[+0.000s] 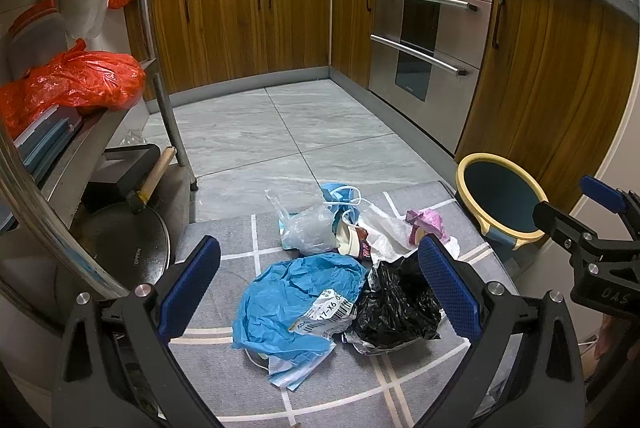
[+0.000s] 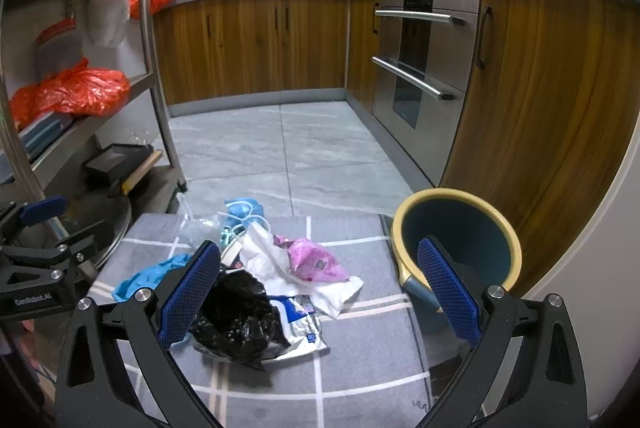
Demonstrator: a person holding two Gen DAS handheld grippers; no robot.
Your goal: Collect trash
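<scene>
A pile of trash lies on a grey mat (image 1: 224, 360): a blue plastic bag (image 1: 288, 304), a black bag (image 1: 396, 304), a clear bag (image 1: 308, 228), white paper (image 1: 384, 228) and a pink wrapper (image 1: 428, 224). My left gripper (image 1: 320, 292) hangs open above the blue and black bags, holding nothing. My right gripper (image 2: 320, 296) is open over the black bag (image 2: 236, 316), with white paper (image 2: 272, 260) and the pink wrapper (image 2: 316, 260) just beyond it. A blue bin with a yellow rim (image 2: 456, 196) stands to the right of the mat, also the bin (image 1: 472, 164) in the left wrist view.
A steel shelf rack (image 1: 168, 116) on the left holds red bags (image 1: 80, 76) and a pan lid (image 1: 120, 244) with a hammer (image 1: 154, 180). Wooden cabinets (image 1: 248, 24) and a steel oven (image 1: 424, 32) line the far and right sides. Grey floor tiles (image 1: 260, 132) stretch beyond the mat.
</scene>
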